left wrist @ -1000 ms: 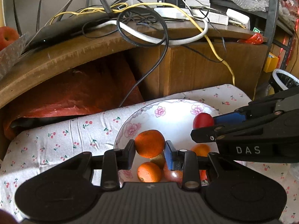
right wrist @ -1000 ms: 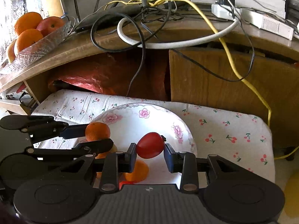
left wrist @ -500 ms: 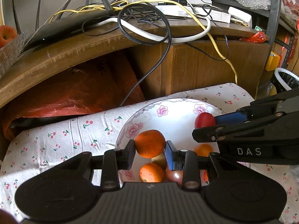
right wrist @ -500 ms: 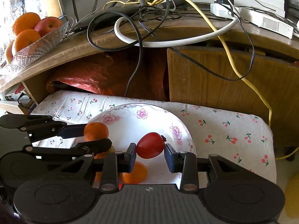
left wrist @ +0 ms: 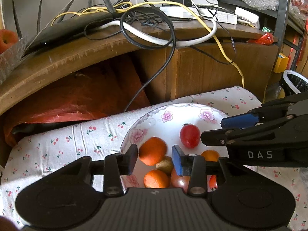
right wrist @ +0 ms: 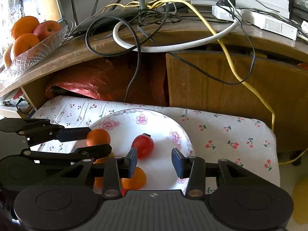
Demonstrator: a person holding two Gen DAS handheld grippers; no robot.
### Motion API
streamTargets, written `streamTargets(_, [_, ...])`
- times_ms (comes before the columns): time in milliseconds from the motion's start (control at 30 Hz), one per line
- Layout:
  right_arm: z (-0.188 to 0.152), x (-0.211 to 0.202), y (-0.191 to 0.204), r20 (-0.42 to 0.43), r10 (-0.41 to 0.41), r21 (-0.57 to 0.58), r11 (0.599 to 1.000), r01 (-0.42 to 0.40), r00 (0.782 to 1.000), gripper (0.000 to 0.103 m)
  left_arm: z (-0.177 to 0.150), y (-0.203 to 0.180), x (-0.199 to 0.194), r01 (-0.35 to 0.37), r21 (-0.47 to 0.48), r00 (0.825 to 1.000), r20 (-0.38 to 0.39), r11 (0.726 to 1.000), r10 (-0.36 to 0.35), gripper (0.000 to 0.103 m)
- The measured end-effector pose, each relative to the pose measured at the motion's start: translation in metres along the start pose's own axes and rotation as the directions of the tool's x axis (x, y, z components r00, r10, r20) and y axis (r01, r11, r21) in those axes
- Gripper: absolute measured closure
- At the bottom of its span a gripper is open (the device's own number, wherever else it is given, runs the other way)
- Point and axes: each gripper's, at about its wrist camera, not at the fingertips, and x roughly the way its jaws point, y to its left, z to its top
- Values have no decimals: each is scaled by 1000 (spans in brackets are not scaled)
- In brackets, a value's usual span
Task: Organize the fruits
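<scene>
Cherry-print cloth [right wrist: 221,132], released tomato [right wrist: 142,146]

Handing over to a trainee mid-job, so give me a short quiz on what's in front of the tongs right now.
1. True or false: the right tongs are gripping the red fruit.
2. The floral plate rests on: A) bare wood, B) cherry-print cloth, C) a glass bowl.
3. Fill in: the fruit between the left tongs is an ____.
Key: 1 false, they are open; 2 B; 3 orange.
</scene>
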Motion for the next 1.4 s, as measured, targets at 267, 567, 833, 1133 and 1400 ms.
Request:
streamTargets(267, [-2, -15, 0, 13, -18, 11, 1000, 18, 1000, 66, 1, -2, -15, -5, 1, 1000, 13, 1000, 5, 51])
streamTargets(567, [-21, -68, 14, 43, -58, 49, 997, 56, 997, 61, -10, -8, -70, -5, -50, 999, 47, 999, 8, 43])
streamTargets(833, [-53, -115, 41, 79, -85, 45, 996, 81, 993, 61, -39, -20, -118, -43, -73, 997, 61, 996, 47, 32])
streamTargets(1133, [-92, -149, 56, 55, -67, 94, 994, 61, 996, 61, -76, -31, -159, -93, -103, 993, 60, 990, 100, 18])
streamTargets(1400, [-116, -169, 67, 55, -46, 96, 995, 41, 997, 60, -99, -46, -185, -137, -113, 987, 70, 984, 146, 6])
